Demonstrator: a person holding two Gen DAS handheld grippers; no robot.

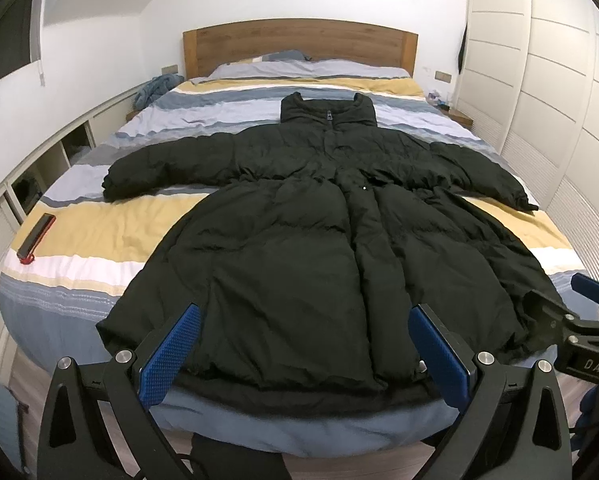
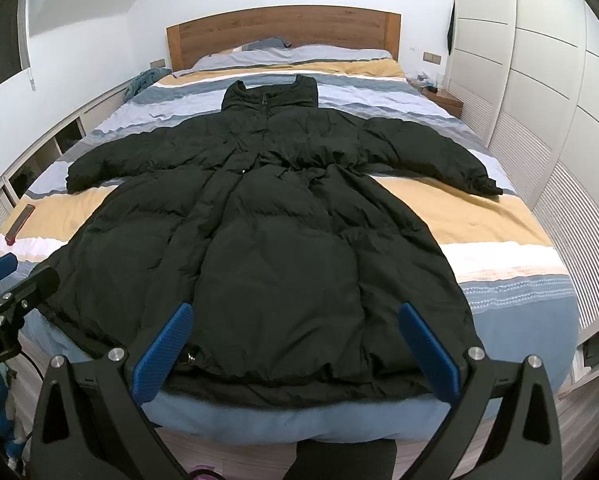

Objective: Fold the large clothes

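While you were standing at the foot of the bed, both tools were hovering over the near hem with nothing in them. Your left gripper had its jaws spread about as wide as they go, blue pads either side of the hem, not pinching any fabric. Same deal with your right gripper: jaws wide apart, empty, aimed down at the hem a bit further right. Each one showed up at the edge of the other's view, so they were pretty close side by side.

The black puffer coat was laid out flat, front up, hem right at the foot edge and slightly hanging over the blue sheet there. It was zipped up, both sleeves stretched straight out to the sides, and the collar pointed at the headboard.

Under it was the striped duvet, yellow, white, blue and grey bands. Off on the left side of the bed lay a small red and black thing, well apart from the coat; couldn't tell what it was. Further back sat the pillows, and white wardrobe doors ran down the right.
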